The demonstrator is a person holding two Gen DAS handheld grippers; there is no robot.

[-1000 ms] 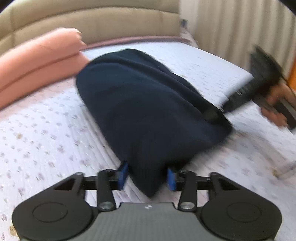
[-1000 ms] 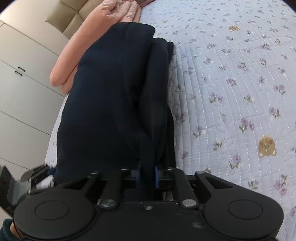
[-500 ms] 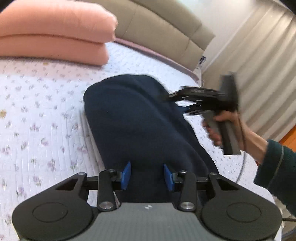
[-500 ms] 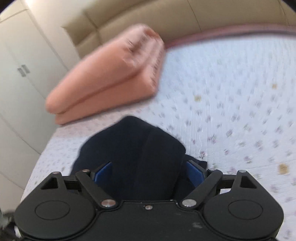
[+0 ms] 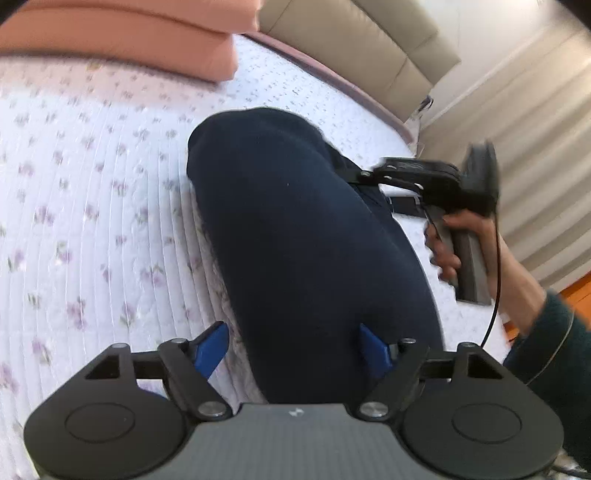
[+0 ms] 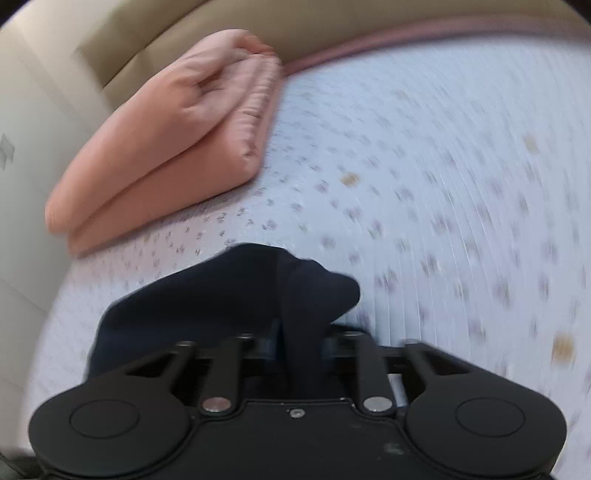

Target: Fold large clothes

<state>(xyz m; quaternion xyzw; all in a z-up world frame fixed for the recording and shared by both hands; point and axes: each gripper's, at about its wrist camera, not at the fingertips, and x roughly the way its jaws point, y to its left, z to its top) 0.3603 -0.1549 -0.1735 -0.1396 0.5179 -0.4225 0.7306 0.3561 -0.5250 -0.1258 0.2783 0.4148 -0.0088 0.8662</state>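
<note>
On the quilted floral bedspread (image 5: 92,206) lies a folded navy garment (image 5: 306,236), a long dark bundle running from near the left gripper (image 5: 295,345) away toward the padded beige headboard (image 5: 354,44). From the left wrist view, this gripper's blue fingers (image 5: 212,345) stand spread wide on either side of the garment's near end, with a visible gap between the left pad and the cloth, so it is open and pinches nothing; whether the right pad touches the fabric is hard to tell. Farther along the bundle's right edge, the right gripper (image 5: 364,177) reaches in sideways, held by a right hand (image 5: 458,243) with a dark green sleeve (image 5: 554,339) at the wrist and a thin black cable hanging beside it. From the right wrist view, which is blurred, the right gripper (image 6: 297,339) has its fingers drawn close together with a ridge of the navy garment (image 6: 229,295) rising between them, so it appears to be clamped on a fold of the cloth. A stack of folded salmon-pink bedding (image 6: 166,147) rests on the bedspread (image 6: 443,184) against the headboard (image 6: 221,26), well apart from the garment. Pale pleated curtains (image 5: 524,140) hang at the right in the left wrist view.
</note>
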